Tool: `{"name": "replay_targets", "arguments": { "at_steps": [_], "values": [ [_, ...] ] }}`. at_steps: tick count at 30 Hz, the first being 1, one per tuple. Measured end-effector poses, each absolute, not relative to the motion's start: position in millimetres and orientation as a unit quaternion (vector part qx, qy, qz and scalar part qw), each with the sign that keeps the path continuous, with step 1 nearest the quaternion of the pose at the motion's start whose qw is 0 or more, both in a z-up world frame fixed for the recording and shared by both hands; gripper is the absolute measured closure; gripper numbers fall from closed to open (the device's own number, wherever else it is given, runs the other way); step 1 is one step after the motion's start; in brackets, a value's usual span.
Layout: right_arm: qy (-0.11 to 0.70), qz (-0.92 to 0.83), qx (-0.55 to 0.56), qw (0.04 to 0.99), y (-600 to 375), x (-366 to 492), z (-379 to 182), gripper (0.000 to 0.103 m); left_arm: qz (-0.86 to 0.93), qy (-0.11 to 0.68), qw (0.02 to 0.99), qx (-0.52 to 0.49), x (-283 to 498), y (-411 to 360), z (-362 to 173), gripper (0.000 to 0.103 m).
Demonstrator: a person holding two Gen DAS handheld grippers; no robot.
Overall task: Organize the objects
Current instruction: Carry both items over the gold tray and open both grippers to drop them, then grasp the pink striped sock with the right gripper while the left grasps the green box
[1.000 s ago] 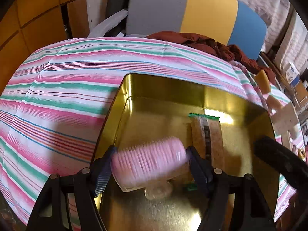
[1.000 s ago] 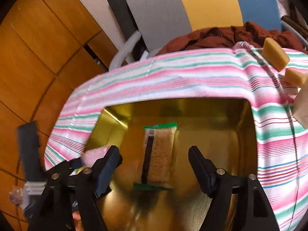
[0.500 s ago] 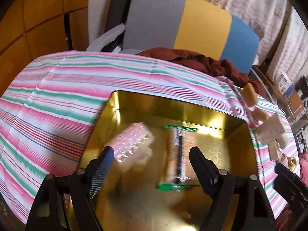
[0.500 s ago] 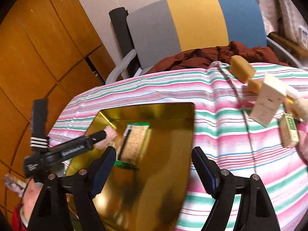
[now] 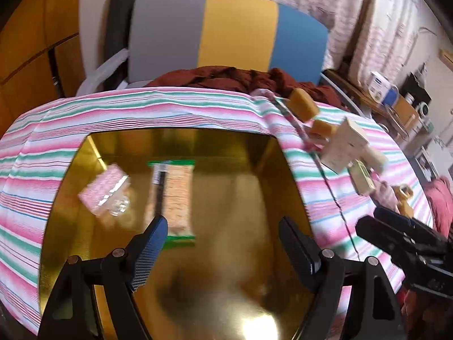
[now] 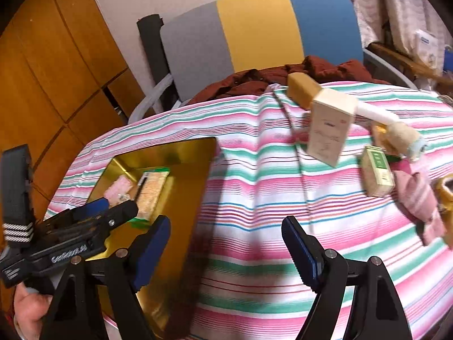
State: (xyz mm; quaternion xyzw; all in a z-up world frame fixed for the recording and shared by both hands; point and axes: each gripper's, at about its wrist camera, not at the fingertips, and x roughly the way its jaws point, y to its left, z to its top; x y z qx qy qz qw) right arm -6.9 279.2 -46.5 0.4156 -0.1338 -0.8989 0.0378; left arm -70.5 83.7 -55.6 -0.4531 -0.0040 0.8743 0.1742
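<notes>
- The left wrist view looks straight down into the gold tin tray (image 5: 286, 170). The left gripper (image 5: 223, 250) hangs over its near half with its jaws spread wide and nothing between them.
- In that view the pink clear-cased pack (image 5: 103, 194) lies on the tray floor at the far left, and the green-edged cracker packet (image 5: 174, 195) lies just right of it, lengthwise toward the far wall. Whether the two touch cannot be told.
- The right wrist view shows the tray from the side, at the left of the striped tablecloth (image 6: 254, 198), with the same two items seen small inside it.
- The right gripper (image 6: 226, 252) is over bare cloth just right of the tray, its jaws well apart and empty.
- Only the right wrist view shows a hand (image 6: 27, 311) at the lower left, gripping the handle of the left gripper.
- The right view gives the loose items most clearly: a tan block (image 6: 301, 89) at the far edge, a cream carton (image 6: 328, 130) standing tilted, a small green-printed box (image 6: 378, 171), and a pink striped pouch (image 6: 419, 201) at the right.
- The left view shows these crowded at its right edge, with the right gripper's dark body in front of them.
- Both views show a chair (image 5: 226, 31) with grey, yellow and blue panels beyond the table, a maroon garment (image 5: 226, 76) on it.
</notes>
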Motion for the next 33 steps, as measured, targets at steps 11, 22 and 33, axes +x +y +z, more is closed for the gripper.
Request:
{"name": "replay_targets", "arguments": {
  "at_steps": [11, 22, 33],
  "values": [
    [-0.133, -0.897, 0.422, -0.018, 343.2, 10.9, -55.2, 0.022, 0.86, 0.033, 0.234, -0.453, -38.9, 135.1, -50.7, 0.021],
    [-0.092, -0.889, 0.429, -0.13, 444.4, 5.3, -64.0, 0.019, 0.838, 0.052, 0.285, -0.463, -12.6, 178.4, -51.5, 0.021],
    [-0.099, -0.858, 0.49, -0.118, 495.5, -20.8, -102.7, 0.039, 0.827, 0.089, 0.298, -0.469, -1.2, 214.0, -59.6, 0.021]
  ]
}}
